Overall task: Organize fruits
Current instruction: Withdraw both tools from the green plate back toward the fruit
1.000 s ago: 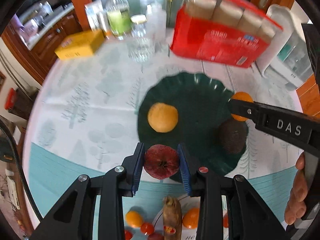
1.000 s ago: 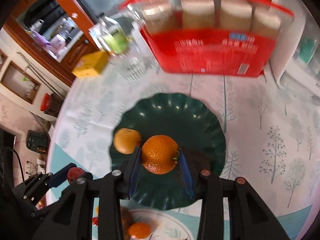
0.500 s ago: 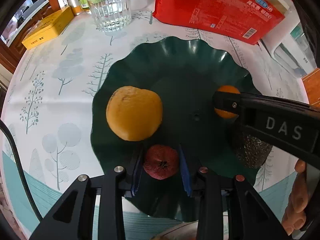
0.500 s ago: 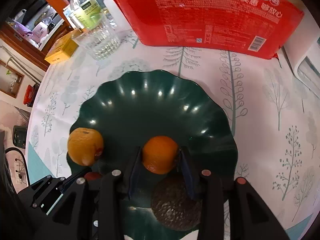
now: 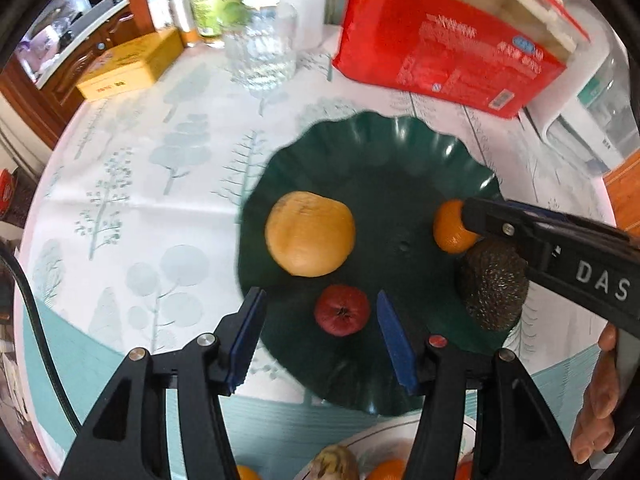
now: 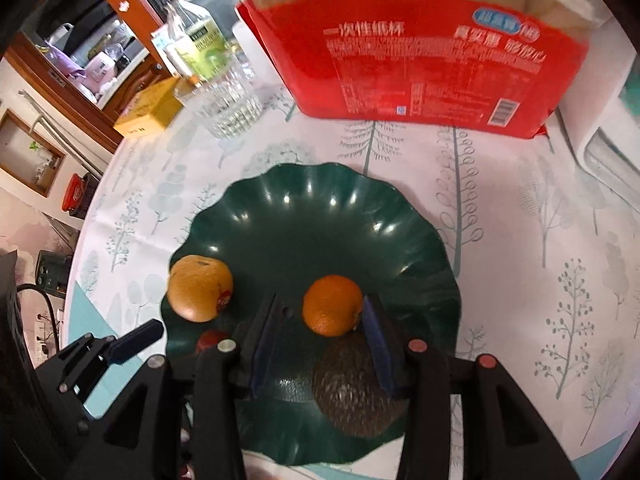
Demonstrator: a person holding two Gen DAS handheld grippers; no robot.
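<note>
A dark green scalloped plate [image 5: 384, 160] [image 6: 320, 216] holds a large yellow-orange fruit [image 5: 310, 234] [image 6: 199, 288], a small red fruit [image 5: 341, 310] [image 6: 208, 340], a small orange [image 5: 450, 227] [image 6: 332, 310] and a dark avocado [image 5: 494, 286] [image 6: 352, 396]. My left gripper [image 5: 320, 312] is open, its jaws wide on either side of the red fruit lying on the plate. My right gripper [image 6: 320, 320] is open around the orange, which rests on the plate; a gap shows on the left side.
A red pack of paper cups [image 5: 452, 40] [image 6: 432, 68], a glass [image 5: 262, 50] [image 6: 228, 104], a bottle [image 6: 196, 44] and a yellow box [image 5: 128, 66] stand behind the plate. A white plate [image 5: 380, 456] with more fruit lies near me.
My left gripper opened and let the red fruit down on the plate, then drew back and up. My right gripper opened and released the orange beside the avocado.
</note>
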